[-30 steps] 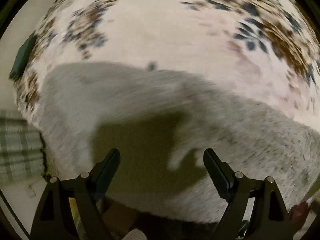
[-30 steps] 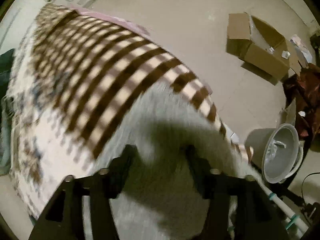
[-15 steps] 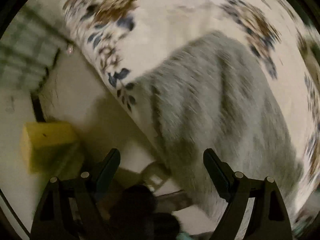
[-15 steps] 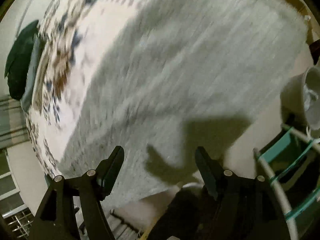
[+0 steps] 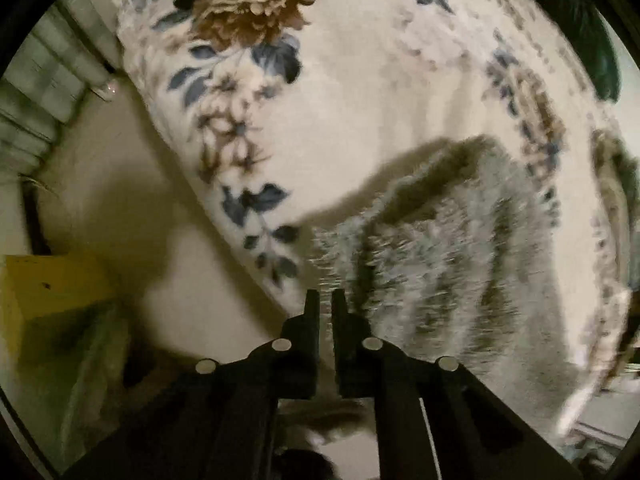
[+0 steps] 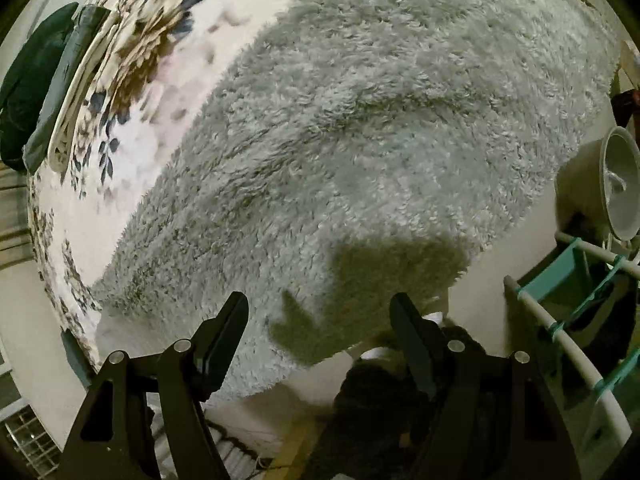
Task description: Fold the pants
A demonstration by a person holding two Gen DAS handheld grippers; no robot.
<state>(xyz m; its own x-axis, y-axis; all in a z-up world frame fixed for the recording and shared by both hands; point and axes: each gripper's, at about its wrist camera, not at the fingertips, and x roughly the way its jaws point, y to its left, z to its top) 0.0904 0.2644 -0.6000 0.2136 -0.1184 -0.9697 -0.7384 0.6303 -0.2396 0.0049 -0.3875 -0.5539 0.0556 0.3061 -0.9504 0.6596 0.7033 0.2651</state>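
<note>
One fluffy gray pants point(image 6: 360, 140), two grippers point(image 5: 325, 304) point(image 6: 320, 320)

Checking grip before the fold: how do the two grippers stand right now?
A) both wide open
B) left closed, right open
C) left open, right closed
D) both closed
B: the left gripper has its fingers nearly together at the edge of the pants, while the right gripper is spread wide over them.

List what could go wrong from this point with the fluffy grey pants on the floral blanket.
1. The left gripper looks shut at the pants' edge; whether any fleece sits between the fingers is unclear. A thin pinch could slip free.
2. The floral blanket lies right under that edge and might get caught too.
3. The right gripper is open and holds nothing, so a one-sided lift could fold crooked.
</note>
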